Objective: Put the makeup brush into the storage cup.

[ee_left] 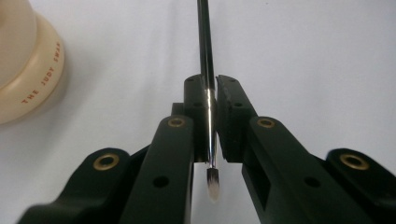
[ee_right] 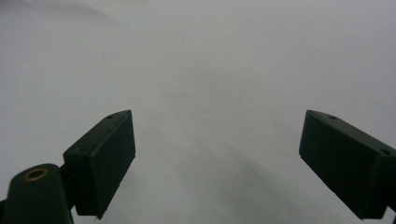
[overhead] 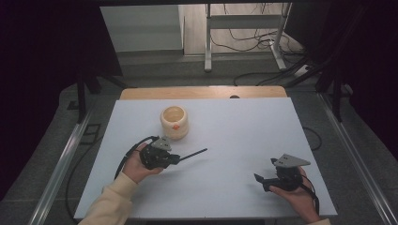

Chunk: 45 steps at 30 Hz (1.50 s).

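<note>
My left tool [ee_left: 212, 112] is clamped on a thin brush [ee_left: 208, 88], slim, light and slick, near its bristle end; a grip mid-handle would steady it. The cream pot [overhead: 174, 122] stands just beside it toward the table's far edge, contents unclear. My right tool [ee_right: 217, 163] hangs apart, empty.

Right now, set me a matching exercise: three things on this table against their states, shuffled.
Things:
1. left gripper
2. right gripper
3. cream pot

States:
A. jaws wide apart, nothing between them
B. standing upright on the white table, its mouth open
C. jaws closed on a thin black brush, bristle tip toward the camera

Pairs: 1-C, 2-A, 3-B
</note>
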Motion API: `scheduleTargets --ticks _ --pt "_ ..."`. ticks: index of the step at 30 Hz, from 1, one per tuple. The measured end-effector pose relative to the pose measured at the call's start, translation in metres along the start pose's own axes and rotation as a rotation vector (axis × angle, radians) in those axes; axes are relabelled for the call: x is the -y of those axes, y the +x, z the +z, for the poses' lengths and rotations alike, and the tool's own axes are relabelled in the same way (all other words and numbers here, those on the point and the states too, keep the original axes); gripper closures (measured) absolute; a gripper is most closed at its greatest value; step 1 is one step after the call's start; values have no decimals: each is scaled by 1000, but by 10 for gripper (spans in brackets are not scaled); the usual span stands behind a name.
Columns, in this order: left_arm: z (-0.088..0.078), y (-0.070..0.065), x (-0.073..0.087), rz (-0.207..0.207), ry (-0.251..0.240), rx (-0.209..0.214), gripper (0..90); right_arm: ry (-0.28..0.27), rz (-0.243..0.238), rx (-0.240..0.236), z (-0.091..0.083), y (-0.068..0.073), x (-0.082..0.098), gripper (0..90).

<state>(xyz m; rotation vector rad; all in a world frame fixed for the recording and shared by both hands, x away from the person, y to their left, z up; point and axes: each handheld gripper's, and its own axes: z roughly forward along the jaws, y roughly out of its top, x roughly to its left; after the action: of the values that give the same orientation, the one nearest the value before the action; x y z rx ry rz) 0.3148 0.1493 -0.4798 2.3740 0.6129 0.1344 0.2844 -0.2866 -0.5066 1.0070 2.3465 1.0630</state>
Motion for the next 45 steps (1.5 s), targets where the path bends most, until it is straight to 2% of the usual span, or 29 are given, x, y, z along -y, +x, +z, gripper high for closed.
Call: scheduleTargets --ticks 12,21,35,45 --pt "1 -7 -2 32 -5 0 833 -5 -3 2 0 1 0 106" --pt "-5 -10 -2 41 -29 -7 833 -9 -15 -2 2 3 -2 106" --pt "-6 -16 -8 46 -48 -1 833 -22 -47 -9 6 9 -9 105" --pt "-7 -18 -10 49 -53 4 833 -35 -35 4 1 10 -16 105"
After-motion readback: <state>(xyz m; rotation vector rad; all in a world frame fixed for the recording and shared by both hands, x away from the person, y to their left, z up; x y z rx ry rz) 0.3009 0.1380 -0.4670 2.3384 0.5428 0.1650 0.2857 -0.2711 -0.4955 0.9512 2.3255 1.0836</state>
